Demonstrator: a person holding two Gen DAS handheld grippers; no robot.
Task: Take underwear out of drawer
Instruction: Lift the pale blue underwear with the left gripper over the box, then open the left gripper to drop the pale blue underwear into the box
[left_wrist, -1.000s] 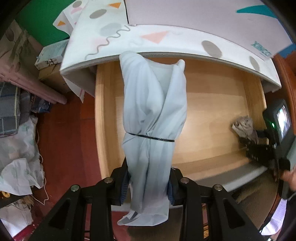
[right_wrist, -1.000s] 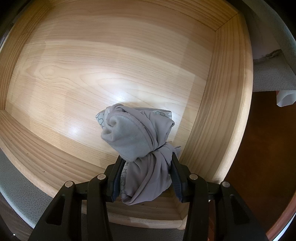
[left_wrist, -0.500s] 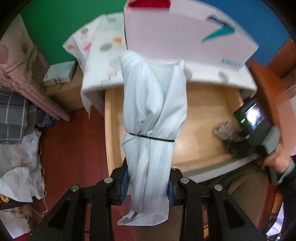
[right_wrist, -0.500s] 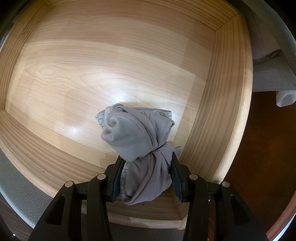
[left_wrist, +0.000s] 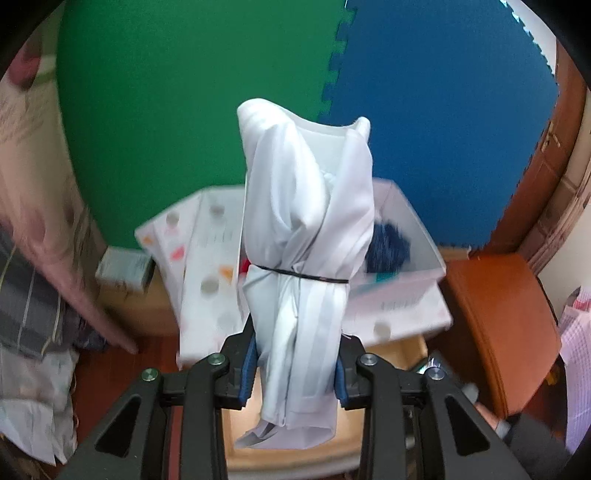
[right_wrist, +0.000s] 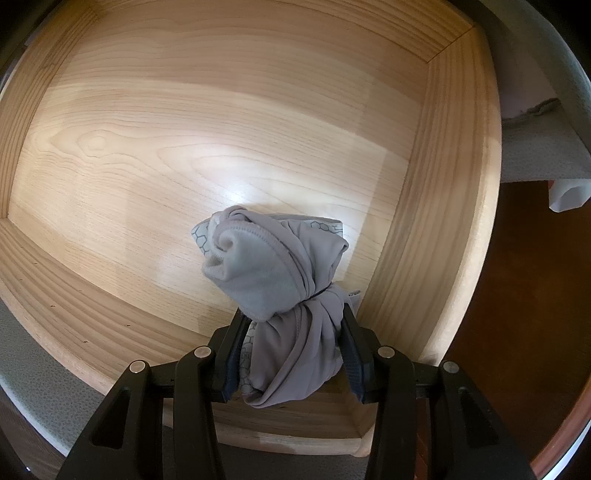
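My left gripper (left_wrist: 293, 373) is shut on a pale blue-white rolled underwear bundle (left_wrist: 303, 266) tied with a thin black band, held up in the air well above the wooden drawer (left_wrist: 402, 350), whose edge shows just behind the bundle. In the right wrist view my right gripper (right_wrist: 291, 354) is shut on a grey rolled underwear bundle (right_wrist: 273, 273) with a hexagon-print band. That bundle rests in the near right corner of the light wood drawer (right_wrist: 184, 129), whose floor is otherwise bare.
A white open box (left_wrist: 402, 251) holding a dark blue item stands on the patterned white top (left_wrist: 210, 266) behind the drawer. Green and blue foam mats cover the wall. An orange-brown chair (left_wrist: 495, 325) is at right; cloth piles (left_wrist: 33, 332) lie at left on the red floor.
My left gripper has risen and tilted upward with the pale bundle, so the drawer dropped out of view and the wall and white box came in. The right gripper and grey bundle stayed put.
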